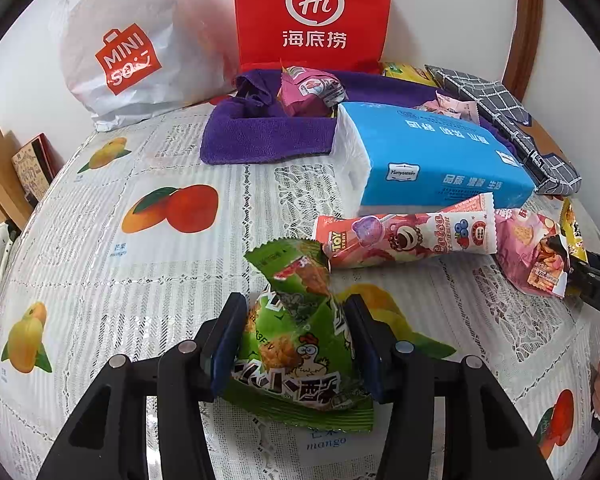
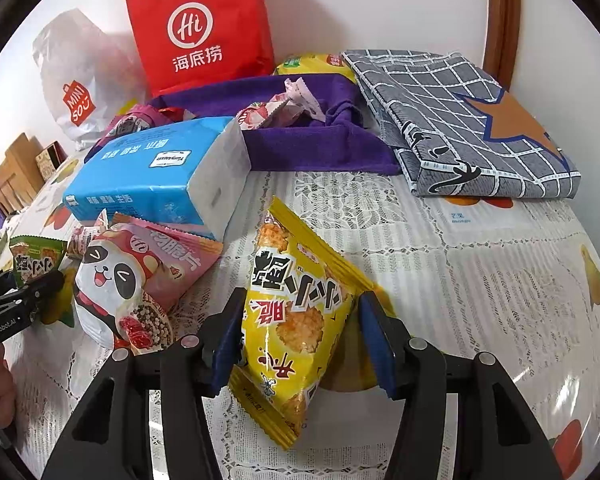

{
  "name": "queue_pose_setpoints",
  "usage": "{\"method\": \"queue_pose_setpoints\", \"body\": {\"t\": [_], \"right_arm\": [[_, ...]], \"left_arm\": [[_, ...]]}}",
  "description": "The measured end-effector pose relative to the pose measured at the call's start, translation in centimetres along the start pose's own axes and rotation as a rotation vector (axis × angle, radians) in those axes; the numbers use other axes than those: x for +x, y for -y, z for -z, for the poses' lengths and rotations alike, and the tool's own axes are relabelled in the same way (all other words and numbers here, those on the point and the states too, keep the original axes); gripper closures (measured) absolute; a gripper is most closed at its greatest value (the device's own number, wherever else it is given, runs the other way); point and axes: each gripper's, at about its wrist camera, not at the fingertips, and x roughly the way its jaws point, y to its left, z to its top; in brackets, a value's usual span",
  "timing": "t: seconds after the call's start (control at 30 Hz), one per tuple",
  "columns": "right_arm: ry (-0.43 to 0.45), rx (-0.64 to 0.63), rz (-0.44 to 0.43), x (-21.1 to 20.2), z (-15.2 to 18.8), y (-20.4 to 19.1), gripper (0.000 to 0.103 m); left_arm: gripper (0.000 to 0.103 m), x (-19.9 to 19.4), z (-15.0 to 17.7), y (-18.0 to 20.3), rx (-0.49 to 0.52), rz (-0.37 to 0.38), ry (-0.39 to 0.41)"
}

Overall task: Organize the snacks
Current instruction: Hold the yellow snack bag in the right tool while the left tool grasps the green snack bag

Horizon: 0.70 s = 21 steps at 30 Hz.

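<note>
With the left gripper (image 1: 296, 344) clamped on a green snack packet (image 1: 300, 344) and the right gripper (image 2: 300, 344) on a yellow one (image 2: 296, 312), both low over the tablecloth (image 2: 480, 280), the pick-up step looked done, calling next for a carry toward the purple cloth bin (image 1: 268, 136).

Table with fruit-print lace cloth (image 1: 172, 272), blue tissue pack (image 1: 440, 160), purple towel (image 1: 260, 136), checked bag (image 2: 480, 128), snack packets (image 2: 140, 276)

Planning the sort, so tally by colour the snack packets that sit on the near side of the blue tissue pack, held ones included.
green packet: 1
yellow packet: 1
pink: 2, the lollipop packet and the panda packet
Total: 4
</note>
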Motion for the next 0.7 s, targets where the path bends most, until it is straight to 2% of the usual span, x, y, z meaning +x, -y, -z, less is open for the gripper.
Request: {"method": "queue_pose_setpoints", "body": {"t": [0.7], "right_arm": [[0.0, 0.005, -0.007, 0.1, 0.07, 0.02, 0.048]], "left_arm": [[0.051, 0.11, 0.15, 0.01, 0.008, 0.003, 0.003]]}}
